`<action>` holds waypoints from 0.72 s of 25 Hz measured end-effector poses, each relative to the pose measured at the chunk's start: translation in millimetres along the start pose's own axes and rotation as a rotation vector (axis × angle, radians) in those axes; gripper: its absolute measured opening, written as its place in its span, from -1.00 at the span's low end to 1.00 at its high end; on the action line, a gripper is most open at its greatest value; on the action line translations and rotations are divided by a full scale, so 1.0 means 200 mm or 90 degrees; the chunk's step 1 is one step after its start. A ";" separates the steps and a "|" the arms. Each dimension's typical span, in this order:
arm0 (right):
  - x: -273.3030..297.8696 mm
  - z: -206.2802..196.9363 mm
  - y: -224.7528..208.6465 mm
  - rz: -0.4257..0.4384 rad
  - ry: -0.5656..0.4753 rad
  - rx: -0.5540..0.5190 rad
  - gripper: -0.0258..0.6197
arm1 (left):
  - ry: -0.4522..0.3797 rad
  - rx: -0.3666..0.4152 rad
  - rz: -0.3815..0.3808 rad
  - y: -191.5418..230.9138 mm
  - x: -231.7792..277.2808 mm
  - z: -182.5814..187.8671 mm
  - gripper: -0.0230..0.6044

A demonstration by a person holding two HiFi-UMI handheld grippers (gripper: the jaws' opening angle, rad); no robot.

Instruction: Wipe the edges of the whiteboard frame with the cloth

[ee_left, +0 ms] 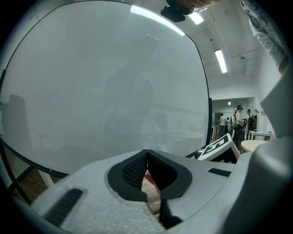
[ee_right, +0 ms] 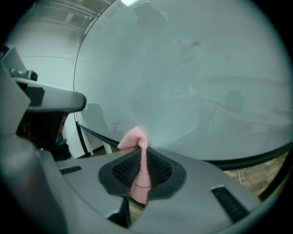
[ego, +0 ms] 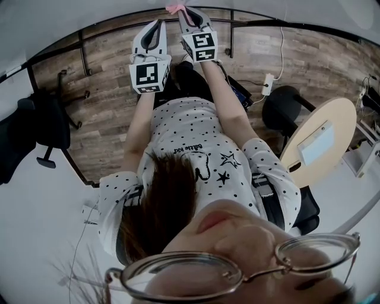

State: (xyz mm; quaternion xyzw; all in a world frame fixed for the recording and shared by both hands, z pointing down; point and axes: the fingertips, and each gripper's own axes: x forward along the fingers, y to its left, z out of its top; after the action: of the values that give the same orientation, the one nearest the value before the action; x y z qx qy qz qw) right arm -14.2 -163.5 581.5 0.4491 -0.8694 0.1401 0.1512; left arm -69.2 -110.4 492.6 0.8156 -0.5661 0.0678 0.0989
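Head view: left gripper [ego: 155,28] and right gripper [ego: 193,16] are held up side by side at the dark frame [ego: 267,24] along the whiteboard [ego: 71,15], with a pink cloth [ego: 177,7] at the right one's tips. Left gripper view: jaws pressed together with nothing between them, facing the pale board, its frame edge running down the right. Right gripper view: jaws clamped on the cloth, whose folded tip touches the board just above the frame's lower edge.
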 end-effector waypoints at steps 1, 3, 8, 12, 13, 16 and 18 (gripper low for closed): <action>0.00 0.00 -0.01 -0.001 0.000 0.000 -0.83 | 0.000 0.000 0.000 -0.01 0.01 0.00 -0.87; 0.00 0.00 -0.02 -0.002 0.000 0.002 -0.83 | 0.002 0.000 -0.001 -0.01 0.02 0.00 -0.87; -0.02 -0.01 -0.05 -0.007 0.000 0.003 -0.83 | 0.003 0.001 -0.003 -0.03 0.03 0.00 -0.87; -0.04 -0.01 -0.08 -0.011 -0.001 0.005 -0.83 | 0.002 0.002 -0.004 -0.06 0.04 0.00 -0.87; -0.04 -0.01 -0.09 -0.012 -0.001 0.005 -0.83 | 0.002 0.002 -0.004 -0.06 0.04 0.00 -0.87; -0.05 -0.01 -0.12 -0.017 -0.001 0.006 -0.83 | 0.004 0.001 -0.005 -0.07 0.04 0.00 -0.87; -0.06 -0.01 -0.15 -0.023 -0.001 0.008 -0.83 | 0.004 0.001 -0.006 -0.08 0.05 0.00 -0.87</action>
State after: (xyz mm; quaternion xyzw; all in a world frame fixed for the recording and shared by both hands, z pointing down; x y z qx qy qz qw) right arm 17.3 -169.1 582.1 0.4660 -0.8602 0.1426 0.1501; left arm -50.4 -113.9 494.3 0.8183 -0.5616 0.0701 0.1003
